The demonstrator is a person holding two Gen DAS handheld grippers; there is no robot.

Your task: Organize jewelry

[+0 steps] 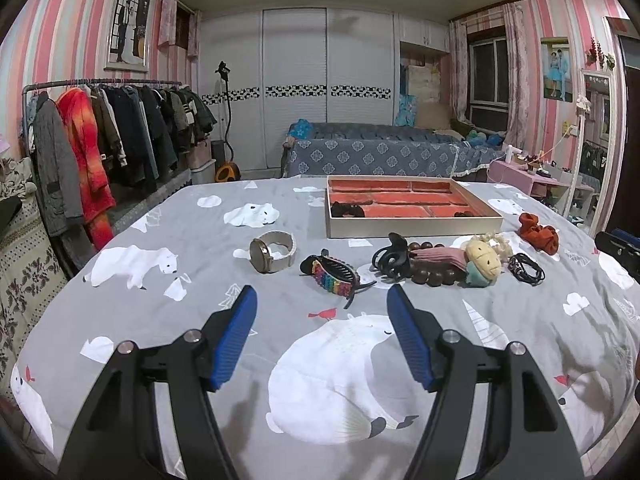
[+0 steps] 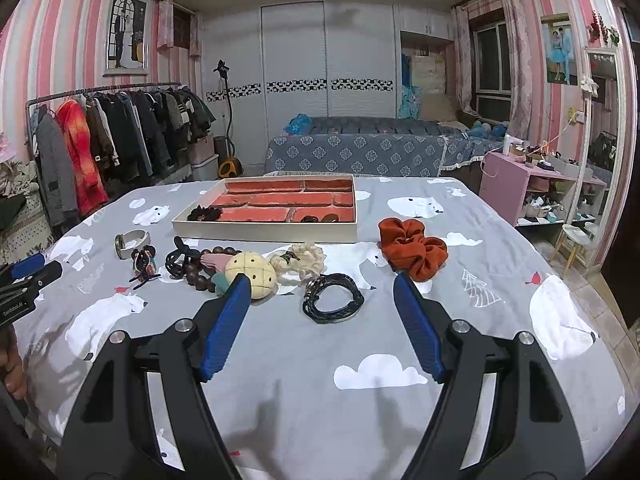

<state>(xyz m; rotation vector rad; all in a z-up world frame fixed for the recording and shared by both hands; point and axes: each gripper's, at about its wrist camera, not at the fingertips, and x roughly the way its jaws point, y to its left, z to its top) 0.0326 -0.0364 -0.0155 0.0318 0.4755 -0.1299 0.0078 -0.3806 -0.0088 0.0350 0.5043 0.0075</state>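
1. The left gripper (image 1: 322, 294) hovers over the grey polar-bear bedspread (image 1: 200, 320) with its blue-padded jaws spread wide and nothing between them.
2. The right gripper (image 2: 322, 282) hangs above the same cloth, jaws likewise apart and empty.
3. The jewelry tray (image 1: 414, 227), a shallow white-walled box lined in red-orange with compartments, sits at the far middle of the cloth. A dark scrunchie (image 2: 205, 213) lies in its near-left compartment and small dark pieces (image 2: 320, 219) in a near-right one; what those are I cannot tell.
4. A row of loose items lies between the grippers and the tray, blocking a straight reach to it.
5. From the left: a wristwatch (image 1: 273, 255) with a pale band, standing on edge.
6. Next, a rainbow-beaded hair claw (image 1: 335, 280), just ahead of the left gripper's gap.
7. A black hair claw (image 1: 391, 259) touches a brown wooden bead bracelet (image 1: 434, 274), with a pink ribbed piece (image 1: 440, 257) lying across the beads.
8. A plush pineapple toy (image 2: 251, 270) sits against the right gripper's left pad in its view; a cream scrunchie (image 2: 302, 258) is just behind it.
9. A coiled black cord bracelet (image 2: 334, 298) lies directly ahead between the right gripper's fingers.
10. A rust-orange scrunchie (image 2: 412, 248) rests farther right, near the tray's corner.
11. Off the table: a clothes rack (image 1: 104, 136) on the left, a blue-covered bed (image 1: 372, 152) behind.
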